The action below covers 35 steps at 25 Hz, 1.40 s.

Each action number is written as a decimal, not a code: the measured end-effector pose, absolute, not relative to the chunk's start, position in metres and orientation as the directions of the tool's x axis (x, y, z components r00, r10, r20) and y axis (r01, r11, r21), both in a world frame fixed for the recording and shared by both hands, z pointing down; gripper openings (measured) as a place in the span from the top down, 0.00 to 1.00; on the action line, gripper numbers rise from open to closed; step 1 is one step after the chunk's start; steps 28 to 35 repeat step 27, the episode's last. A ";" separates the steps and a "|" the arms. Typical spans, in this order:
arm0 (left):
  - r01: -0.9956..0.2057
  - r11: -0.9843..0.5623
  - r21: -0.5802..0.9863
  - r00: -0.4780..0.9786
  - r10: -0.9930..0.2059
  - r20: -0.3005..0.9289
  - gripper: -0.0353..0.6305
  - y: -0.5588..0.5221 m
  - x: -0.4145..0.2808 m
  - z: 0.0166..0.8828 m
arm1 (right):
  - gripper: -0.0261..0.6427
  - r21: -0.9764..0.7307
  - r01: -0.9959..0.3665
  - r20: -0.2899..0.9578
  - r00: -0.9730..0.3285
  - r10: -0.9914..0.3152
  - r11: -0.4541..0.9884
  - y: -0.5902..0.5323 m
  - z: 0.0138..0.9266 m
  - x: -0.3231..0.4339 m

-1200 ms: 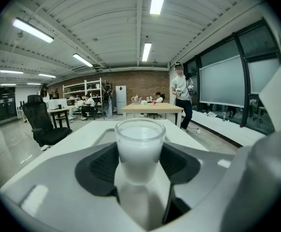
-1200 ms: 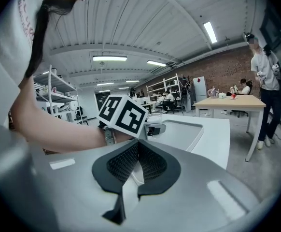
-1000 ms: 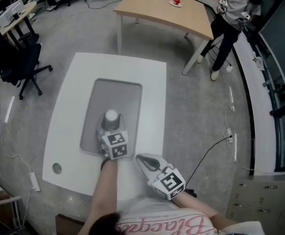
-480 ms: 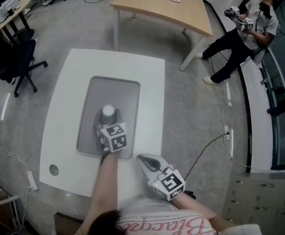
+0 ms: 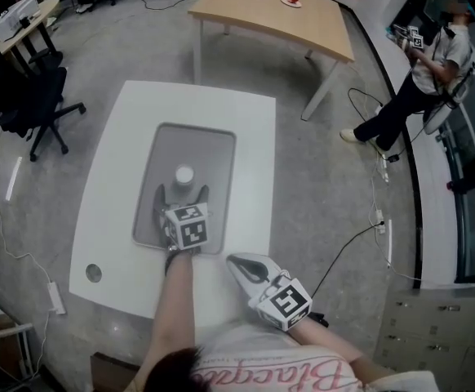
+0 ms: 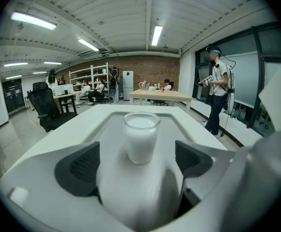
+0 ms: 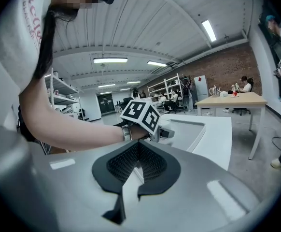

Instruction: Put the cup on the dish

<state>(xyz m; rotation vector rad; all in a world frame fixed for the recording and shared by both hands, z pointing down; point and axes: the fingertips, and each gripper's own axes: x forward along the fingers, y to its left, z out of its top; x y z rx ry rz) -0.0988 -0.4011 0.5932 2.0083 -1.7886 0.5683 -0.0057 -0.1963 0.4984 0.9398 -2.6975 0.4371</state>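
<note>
Left gripper view, left gripper (image 6: 139, 163) fingers opening, clear of cup (image 6: 141, 137) upright on dish (image 6: 179, 125), right gripper (image 7: 136, 164) fingers closed

cup (image 6: 141, 138): clear glossy glass | tray (image 5: 210, 149): matt grey, smooth | white table (image 5: 111, 194): smooth, slight sheen | far table (image 5: 278, 21): pale wood top

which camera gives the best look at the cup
The left gripper view: the cup stands upright on the dish, whole and side-on, untouched between the opening jaws of the left gripper. The head view shows only its top; the right gripper view misses it.
</note>
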 end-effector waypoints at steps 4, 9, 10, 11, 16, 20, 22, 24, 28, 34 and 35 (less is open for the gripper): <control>-0.996 -0.076 0.038 0.085 -0.856 0.509 0.23 -0.380 -0.115 0.568 | 0.96 -0.163 -0.611 0.314 -0.776 -0.547 0.774 -0.188 0.491 -0.013; -0.997 -0.056 0.059 0.078 -0.880 0.469 0.23 -0.351 -0.123 0.547 | 0.96 -0.145 -0.598 0.297 -0.786 -0.542 0.788 -0.175 0.486 -0.014; -0.997 -0.060 0.057 0.080 -0.884 0.461 0.24 -0.345 -0.122 0.542 | 0.96 -0.142 -0.595 0.291 -0.789 -0.542 0.791 -0.172 0.484 -0.014; -0.996 -0.067 0.054 0.084 -0.888 0.452 0.24 -0.338 -0.122 0.538 | 0.96 -0.140 -0.593 0.284 -0.791 -0.542 0.793 -0.170 0.482 -0.014; -0.993 -0.121 0.015 0.116 -0.905 0.410 0.43 -0.298 -0.115 0.515 | 0.96 -0.125 -0.580 0.248 -0.804 -0.540 0.805 -0.162 0.475 -0.016; -0.991 -0.137 0.007 0.130 -0.919 0.372 0.66 -0.265 -0.111 0.500 | 0.96 -0.106 -0.563 0.227 -0.816 -0.532 0.819 -0.155 0.469 -0.020; -0.992 -0.129 -0.008 0.117 -0.926 0.358 0.83 -0.247 -0.112 0.496 | 0.96 -0.095 -0.556 0.218 -0.821 -0.528 0.826 -0.151 0.467 -0.021; -0.992 -0.125 -0.036 0.104 -0.930 0.353 0.95 -0.227 -0.114 0.493 | 0.96 -0.084 -0.549 0.211 -0.825 -0.524 0.832 -0.146 0.464 -0.024; -0.988 -0.144 -0.056 0.115 -0.928 0.354 0.95 -0.197 -0.111 0.491 | 0.96 -0.071 -0.542 0.207 -0.829 -0.519 0.837 -0.138 0.462 -0.028; -0.988 -0.144 -0.056 0.115 -0.928 0.354 0.95 -0.197 -0.111 0.491 | 0.96 -0.071 -0.542 0.207 -0.829 -0.519 0.837 -0.138 0.462 -0.028; -0.988 -0.144 -0.056 0.115 -0.928 0.354 0.95 -0.197 -0.111 0.491 | 0.96 -0.071 -0.542 0.207 -0.829 -0.519 0.837 -0.138 0.462 -0.028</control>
